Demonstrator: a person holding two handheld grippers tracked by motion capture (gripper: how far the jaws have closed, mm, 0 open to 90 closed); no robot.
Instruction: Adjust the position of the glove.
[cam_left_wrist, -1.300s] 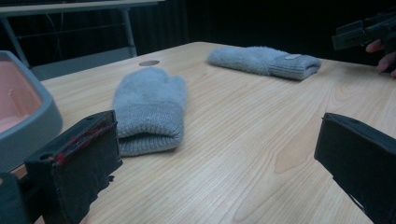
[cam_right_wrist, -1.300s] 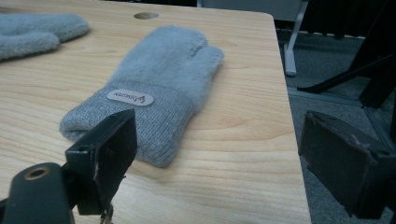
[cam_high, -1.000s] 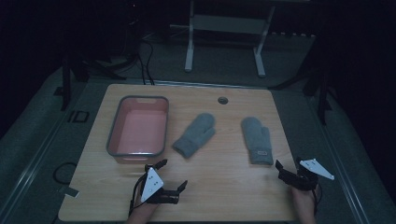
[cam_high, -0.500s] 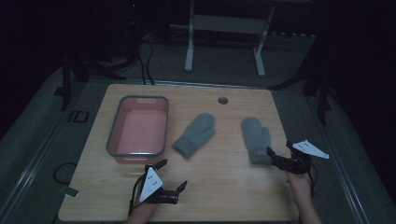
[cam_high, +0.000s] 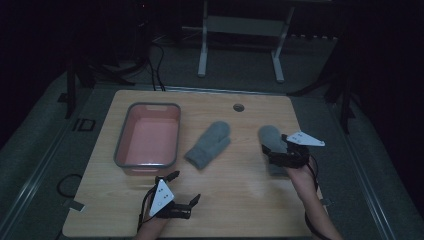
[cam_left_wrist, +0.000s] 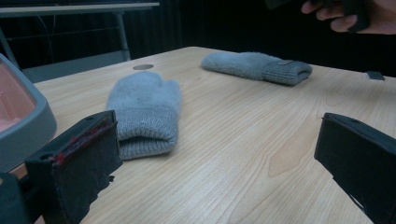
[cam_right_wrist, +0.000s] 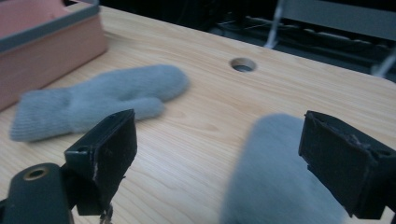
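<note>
Two grey mittens (cam_high: 208, 144) (cam_high: 270, 140), one pink tray (cam_high: 121, 150), one wooden table (cam_high: 240, 195), two grippers (cam_high: 182, 189) (cam_high: 274, 143).

Our left gripper (cam_high: 184, 189) sits low near the front edge of the desk (cam_high: 240, 200), its fingers (cam_left_wrist: 84, 163) spread wide apart and holding nothing. Our right gripper (cam_high: 272, 148) reaches farther forward, the forearm (cam_high: 312, 205) stretched up from the bottom edge, its fingers (cam_right_wrist: 105, 154) also parted wide, with the grey plate (cam_high: 305, 139) on top.

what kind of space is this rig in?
Probably a lab or studio recording bay, not a home: a wooden table with a cable hole, a bare metal stand behind it, and dark surroundings.
</note>
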